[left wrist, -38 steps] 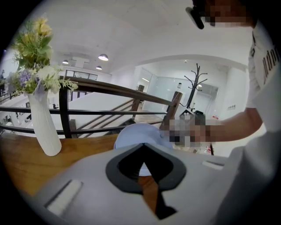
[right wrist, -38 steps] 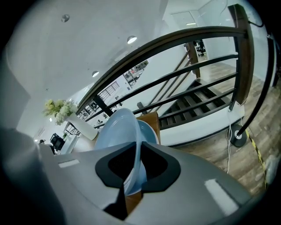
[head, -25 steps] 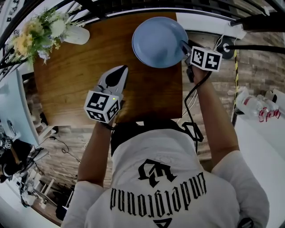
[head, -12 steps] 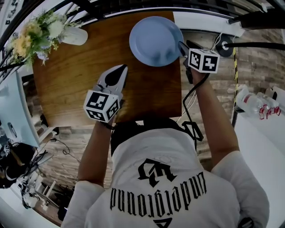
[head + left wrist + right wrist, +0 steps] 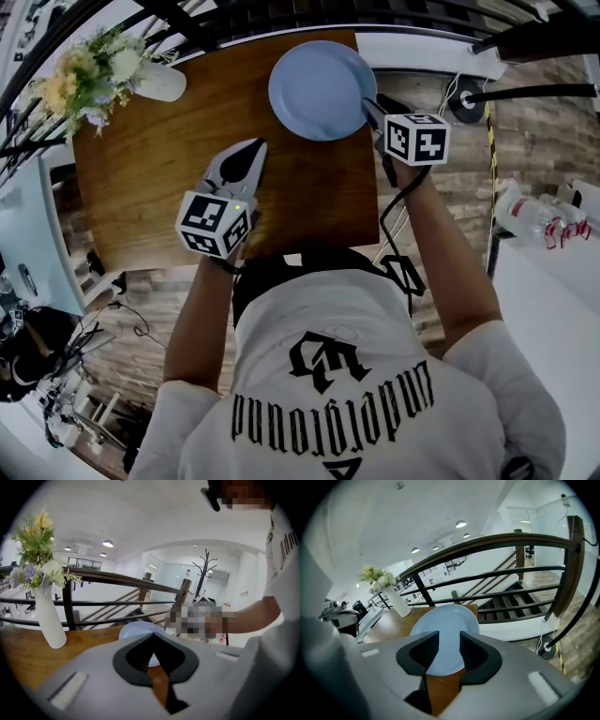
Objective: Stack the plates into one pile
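A light blue plate [image 5: 319, 89] lies at the far right corner of the wooden table [image 5: 169, 187]; I cannot tell whether it is one plate or a pile. My right gripper [image 5: 368, 105] is at the plate's right rim, open, and the plate [image 5: 445, 620] shows through the gap between its jaws [image 5: 449, 637]. My left gripper [image 5: 246, 155] hovers over the table's middle, shut and holding nothing, pointing toward the plate [image 5: 133, 630]. Its tips [image 5: 152, 637] meet.
A white vase of flowers [image 5: 155, 80] stands at the table's far left corner, also visible from the left gripper [image 5: 49, 620]. A dark railing [image 5: 497, 545] runs behind the table, with stairs beyond. A cable [image 5: 398, 202] hangs off the table's right edge.
My right gripper has shifted a little left and toward me. The plate sits slightly further left in the head view. The left gripper has stayed put.
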